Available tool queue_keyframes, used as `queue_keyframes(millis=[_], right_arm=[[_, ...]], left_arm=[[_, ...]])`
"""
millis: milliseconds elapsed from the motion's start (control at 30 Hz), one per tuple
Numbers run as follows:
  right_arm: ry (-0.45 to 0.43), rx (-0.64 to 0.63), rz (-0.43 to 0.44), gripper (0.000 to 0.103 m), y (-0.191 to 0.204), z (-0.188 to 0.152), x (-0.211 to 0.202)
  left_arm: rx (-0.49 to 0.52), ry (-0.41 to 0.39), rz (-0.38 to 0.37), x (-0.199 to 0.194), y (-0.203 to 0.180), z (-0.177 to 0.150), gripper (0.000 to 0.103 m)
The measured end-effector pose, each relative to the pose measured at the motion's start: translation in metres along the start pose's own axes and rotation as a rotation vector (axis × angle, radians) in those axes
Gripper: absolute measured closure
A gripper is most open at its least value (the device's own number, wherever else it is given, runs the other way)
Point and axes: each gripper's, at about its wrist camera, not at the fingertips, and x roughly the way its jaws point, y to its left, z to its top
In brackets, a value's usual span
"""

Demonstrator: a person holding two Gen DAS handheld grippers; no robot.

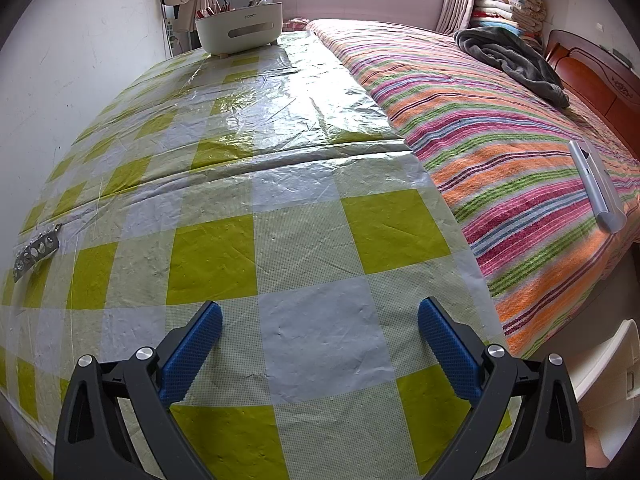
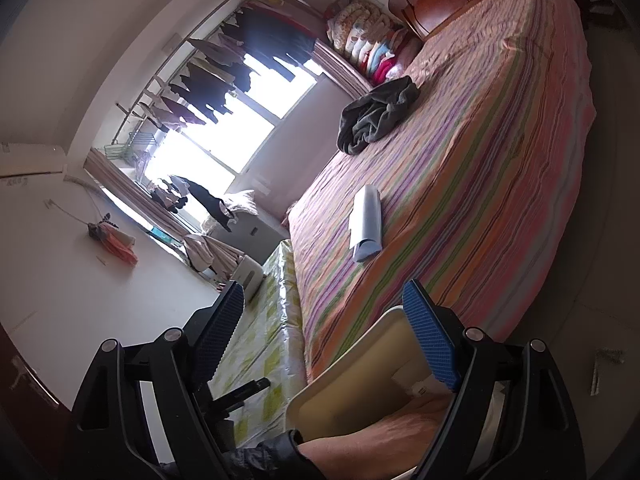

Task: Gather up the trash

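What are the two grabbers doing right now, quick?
Left gripper: open, holding nothing, above the checked tablecloth.
Right gripper: open, holding nothing.

Striped bed (image 1: 500, 128), checkered table (image 1: 240, 200), white wall (image 1: 80, 60), bright window (image 2: 224, 136), possibly curtained

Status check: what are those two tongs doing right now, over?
Left tongs open over checked tablecloth. Right tongs open, empty. Blister strip at table edge. Nothing blocking.

Glossy plastic tablecloth (image 1: 280, 128); bedspread (image 1: 500, 128) likely woven cloth.
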Motion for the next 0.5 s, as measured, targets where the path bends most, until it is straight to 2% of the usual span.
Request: queue_keyframes(millis=[500], right_arm=[[-0.006,-0.047,-0.042,0.022,0.0043,-0.0011,0.0016]], left_arm=[[0.000,0.000,0.000,-0.0002,0.0004,-0.0001,0.007]])
